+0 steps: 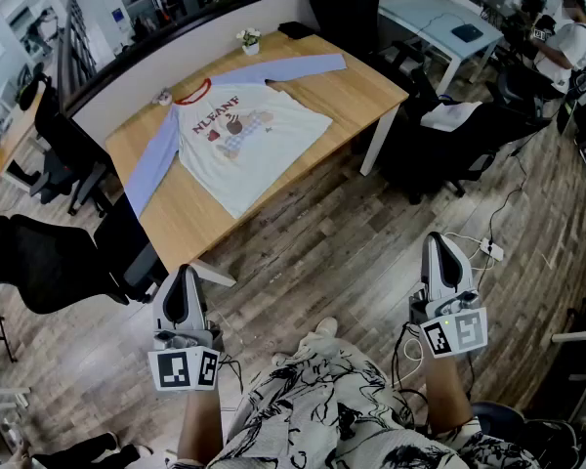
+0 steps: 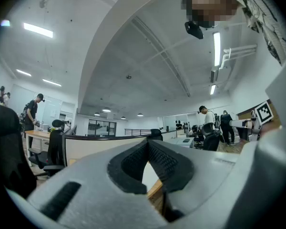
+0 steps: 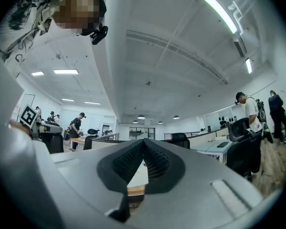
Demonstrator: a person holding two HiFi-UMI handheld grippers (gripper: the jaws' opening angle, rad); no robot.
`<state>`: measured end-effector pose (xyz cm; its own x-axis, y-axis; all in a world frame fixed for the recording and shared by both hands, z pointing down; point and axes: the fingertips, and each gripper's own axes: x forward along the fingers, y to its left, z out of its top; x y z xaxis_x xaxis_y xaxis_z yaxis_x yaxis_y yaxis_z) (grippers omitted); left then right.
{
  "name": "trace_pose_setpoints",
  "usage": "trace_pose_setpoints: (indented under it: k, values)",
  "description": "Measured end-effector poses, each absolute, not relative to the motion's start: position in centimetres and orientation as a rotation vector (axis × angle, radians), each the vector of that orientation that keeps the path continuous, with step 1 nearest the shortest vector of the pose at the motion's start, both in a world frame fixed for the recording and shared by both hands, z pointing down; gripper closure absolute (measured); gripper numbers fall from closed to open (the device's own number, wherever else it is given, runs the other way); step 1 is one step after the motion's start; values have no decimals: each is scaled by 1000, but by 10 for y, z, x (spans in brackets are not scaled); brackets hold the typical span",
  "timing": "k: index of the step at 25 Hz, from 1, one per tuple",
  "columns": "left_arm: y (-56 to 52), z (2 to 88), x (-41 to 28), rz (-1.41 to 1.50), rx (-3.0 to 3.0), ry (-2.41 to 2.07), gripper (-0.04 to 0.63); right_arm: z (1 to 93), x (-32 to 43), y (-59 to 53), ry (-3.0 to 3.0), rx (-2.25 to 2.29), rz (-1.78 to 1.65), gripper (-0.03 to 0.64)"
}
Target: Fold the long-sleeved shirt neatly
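Observation:
A long-sleeved shirt [image 1: 246,140], white body with lavender sleeves, a red collar and a printed front, lies spread flat on the wooden table [image 1: 361,91], sleeves stretched out. Both grippers hang over the floor, well short of the table. In the head view my left gripper [image 1: 183,283] is at lower left, my right gripper [image 1: 439,247] at lower right. Each points level toward the table with its jaws together and nothing between them. The left gripper [image 2: 148,143] and right gripper [image 3: 143,142] views show the pads meeting at the tips, with a sliver of table beyond.
A small potted plant [image 1: 249,39] stands at the table's far edge. Black office chairs [image 1: 49,262] crowd the left side and another chair [image 1: 449,140] sits at the right. Cables and a power strip [image 1: 491,250] lie on the wooden floor. People work at distant desks.

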<state>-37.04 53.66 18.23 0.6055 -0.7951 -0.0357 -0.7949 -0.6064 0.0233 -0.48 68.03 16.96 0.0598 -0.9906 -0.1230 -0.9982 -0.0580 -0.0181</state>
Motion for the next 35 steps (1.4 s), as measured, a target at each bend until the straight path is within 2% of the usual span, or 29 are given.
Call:
trace_pose_setpoints:
  k: [9,15,18,21,24,27,31,35]
  values:
    - [535,183,-370,-122,2766,-1399,589,167,-9,683,2050,-2125,130,623]
    - [536,183,-365,-24,2821,-1452,582,171,-14,678,2103,-2137,139,615]
    - [534,184,-369,0,2807,-1485,458,172,-20,675,2129,-2125,127,535]
    - [532,185,-371,-6,2793,-1489,379,174,-23,672,2145,-2109,106,458]
    - [531,184,-371,-41,2791,-1498,308,176,-23,669,2146,-2094,86,341]
    - [526,184,-373,-71,2775,-1533,139,177,-23,666,2149,-2093,83,241]
    - [520,186,-365,-70,2773,-1499,90,179,-21,660,2159,-2100,85,167]
    - [513,189,-353,-71,2782,-1482,34,185,-15,651,2173,-2090,73,141]
